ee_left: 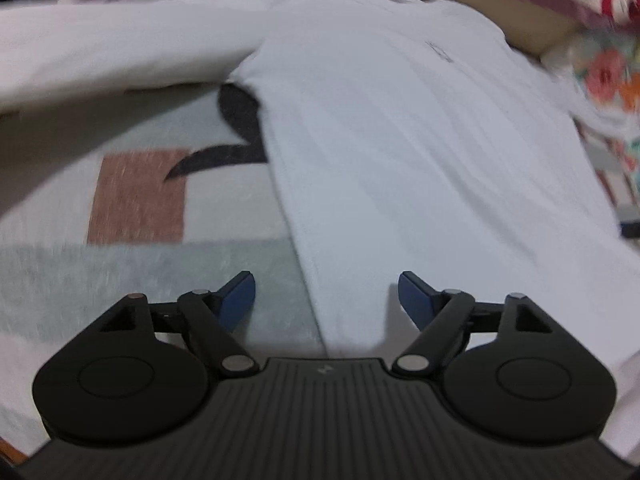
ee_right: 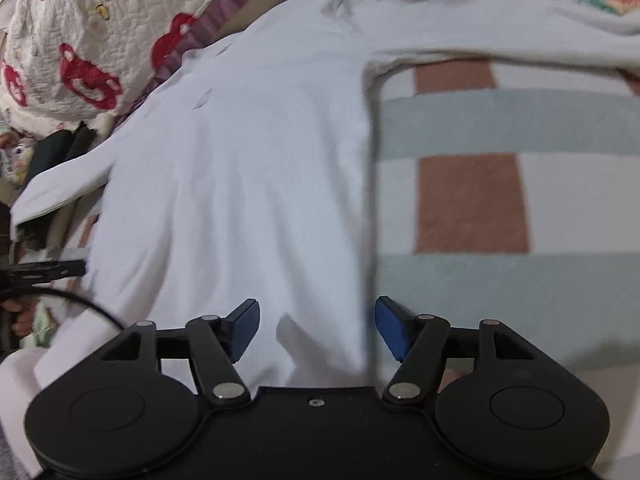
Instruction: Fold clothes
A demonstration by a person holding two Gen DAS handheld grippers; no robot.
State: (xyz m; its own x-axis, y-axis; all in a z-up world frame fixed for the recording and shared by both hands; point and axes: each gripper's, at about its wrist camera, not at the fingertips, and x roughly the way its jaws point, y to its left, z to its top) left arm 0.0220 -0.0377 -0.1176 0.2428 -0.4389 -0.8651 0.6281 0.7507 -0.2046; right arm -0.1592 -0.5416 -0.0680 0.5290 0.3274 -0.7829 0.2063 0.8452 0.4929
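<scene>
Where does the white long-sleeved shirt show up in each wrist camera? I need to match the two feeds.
Left wrist: the white shirt fills the centre and right, one sleeve stretching to the upper left; its side edge runs down between the open fingers.
Right wrist: the shirt fills the centre and left, one sleeve stretching to the upper right.
Shared landmark: the checked blanket with pink squares beneath.

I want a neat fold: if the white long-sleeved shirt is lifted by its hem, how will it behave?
The white shirt will probably drape limply, since it lies flat with soft wrinkles. Its spread sleeves would likely trail and drag. It may cling to the fuzzy checked blanket rather than slide. Both grippers, left and right, are open at the hem.
</scene>
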